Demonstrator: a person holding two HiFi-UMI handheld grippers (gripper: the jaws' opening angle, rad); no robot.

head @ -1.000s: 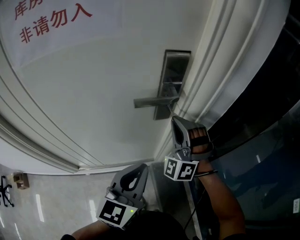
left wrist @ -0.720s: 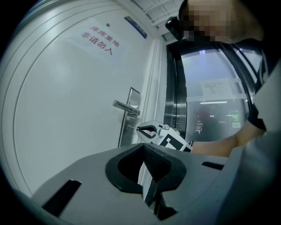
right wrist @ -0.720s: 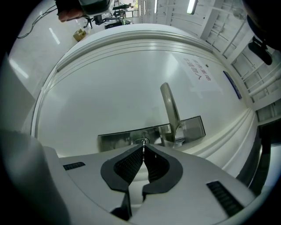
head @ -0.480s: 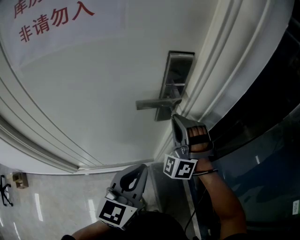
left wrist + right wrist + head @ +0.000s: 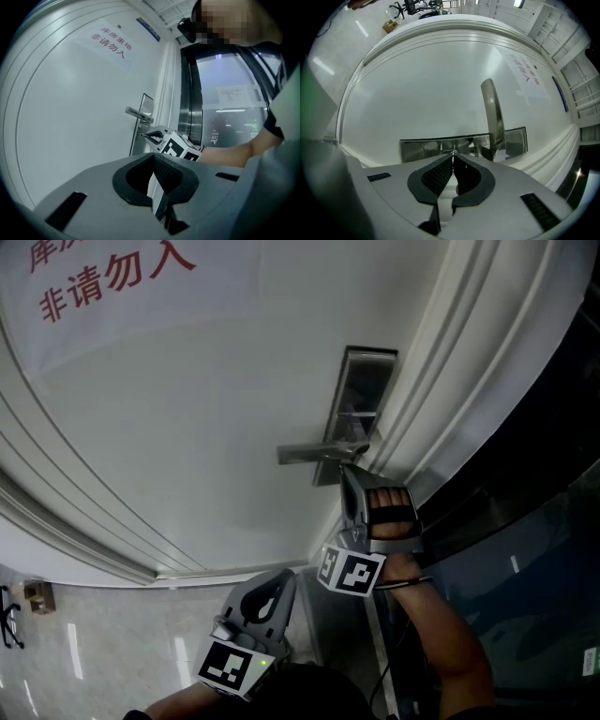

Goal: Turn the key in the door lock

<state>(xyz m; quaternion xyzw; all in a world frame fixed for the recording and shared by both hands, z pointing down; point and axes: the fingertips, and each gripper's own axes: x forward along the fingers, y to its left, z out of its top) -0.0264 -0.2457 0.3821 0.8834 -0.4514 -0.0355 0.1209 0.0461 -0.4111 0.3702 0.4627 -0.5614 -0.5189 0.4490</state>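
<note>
Key [image 5: 451, 152] pinched between clamped jaws of right gripper [image 5: 349, 479], tip at lock plate [image 5: 421, 149] just below lever handle [image 5: 493, 117], seemingly seated; held tight and square, likely for twisting without slip. Left gripper [image 5: 279, 582] closed on nothing, parked low, well apart from door [image 5: 187, 427].

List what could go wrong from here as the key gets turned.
1. The right gripper pinches the key only at its jaw tips, so the key may twist in the grip instead of turning.
2. The handle sits close beside the gripper; rotating the wrist could knock it.
3. Whether the key is fully in the lock plate cannot be told; turning early might bend it.
</note>
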